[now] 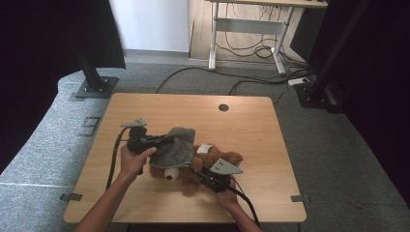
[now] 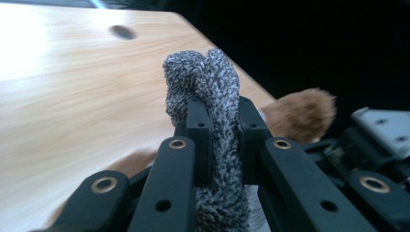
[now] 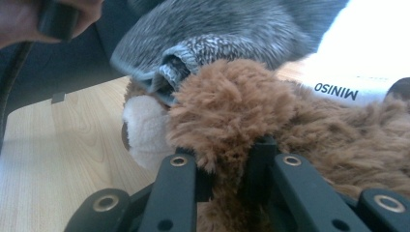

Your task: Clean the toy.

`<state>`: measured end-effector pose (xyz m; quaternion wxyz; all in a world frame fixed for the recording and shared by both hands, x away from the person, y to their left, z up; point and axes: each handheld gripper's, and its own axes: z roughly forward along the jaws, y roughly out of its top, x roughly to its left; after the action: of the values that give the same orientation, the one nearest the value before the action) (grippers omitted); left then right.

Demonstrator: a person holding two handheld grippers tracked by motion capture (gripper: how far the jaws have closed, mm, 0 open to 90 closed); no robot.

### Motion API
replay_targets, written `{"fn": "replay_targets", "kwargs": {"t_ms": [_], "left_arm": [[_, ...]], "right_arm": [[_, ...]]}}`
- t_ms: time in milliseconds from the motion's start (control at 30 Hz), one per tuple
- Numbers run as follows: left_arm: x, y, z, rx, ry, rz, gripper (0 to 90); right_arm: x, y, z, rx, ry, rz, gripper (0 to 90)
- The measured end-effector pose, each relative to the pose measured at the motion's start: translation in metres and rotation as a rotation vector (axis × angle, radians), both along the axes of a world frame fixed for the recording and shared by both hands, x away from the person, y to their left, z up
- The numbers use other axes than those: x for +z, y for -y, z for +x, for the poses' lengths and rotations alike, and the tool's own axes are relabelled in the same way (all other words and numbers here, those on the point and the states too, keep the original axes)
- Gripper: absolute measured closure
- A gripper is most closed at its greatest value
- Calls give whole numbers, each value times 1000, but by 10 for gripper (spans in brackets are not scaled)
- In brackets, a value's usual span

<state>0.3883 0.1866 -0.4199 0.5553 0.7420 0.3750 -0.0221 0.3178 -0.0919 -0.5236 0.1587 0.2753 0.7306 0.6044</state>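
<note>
A brown teddy bear (image 1: 212,162) lies on the wooden table (image 1: 193,116) near its front. A grey knitted garment (image 1: 175,147) covers the bear's head. My left gripper (image 1: 167,140) is shut on a bunched fold of that grey garment (image 2: 208,96), coming in from the left. My right gripper (image 1: 202,173) is shut on a brown furry limb of the bear (image 3: 227,106), from the front right. The bear's white muzzle (image 3: 145,130) peeks from under the grey garment (image 3: 212,34). A white label (image 3: 348,89) reading MINISO is on the bear.
A round cable hole (image 1: 223,107) sits near the table's far edge. Beyond the table, grey carpet carries cables (image 1: 251,50) and a white desk frame (image 1: 246,24). Black stand bases (image 1: 94,87) flank the far corners.
</note>
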Motion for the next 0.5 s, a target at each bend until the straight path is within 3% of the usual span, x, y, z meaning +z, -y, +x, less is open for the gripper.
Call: {"fn": "replay_targets", "kwargs": {"t_ms": [200, 400, 500], "left_arm": [[4, 42, 11, -84, -13, 42, 793], [-1, 57, 16, -151, -41, 43, 792], [0, 70, 15, -190, -46, 69, 791]], "right_arm": [[0, 0, -1, -1, -1, 1, 774], [0, 0, -1, -1, -1, 1, 774], [-1, 0, 0, -2, -3, 1, 774]]}}
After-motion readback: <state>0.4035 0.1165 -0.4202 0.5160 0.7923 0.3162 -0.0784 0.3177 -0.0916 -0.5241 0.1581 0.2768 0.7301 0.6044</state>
